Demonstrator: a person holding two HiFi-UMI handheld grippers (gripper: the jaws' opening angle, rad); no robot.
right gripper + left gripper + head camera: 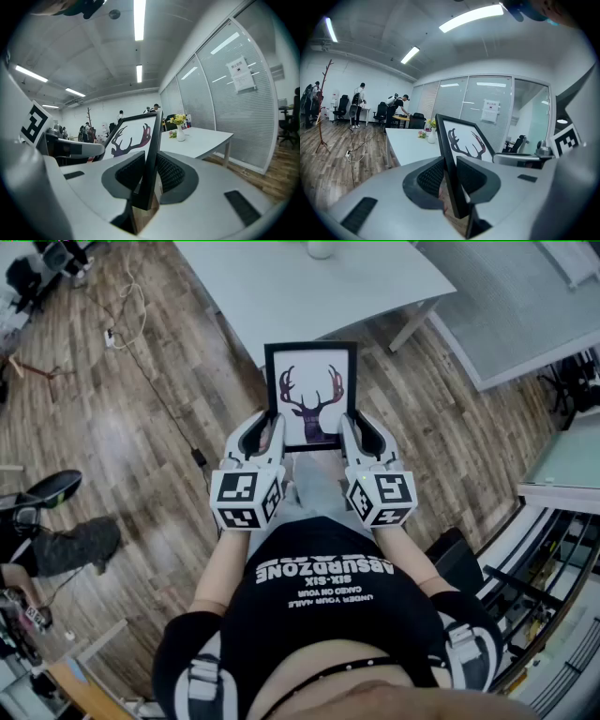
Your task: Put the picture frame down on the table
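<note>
Before the table (309, 292), picture frame (310, 395) lengthwise tableward.

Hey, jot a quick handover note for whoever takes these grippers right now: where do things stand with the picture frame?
Left claw: shut on the left edge of the picture frame.
Right claw: shut on its right edge.
Frame: held in the air between both claws, deer print facing the person, just short of the white table.
Done: frame gripped and lifted.
Left: carry it over the table, set it down clear of the vase, open both claws.
</note>
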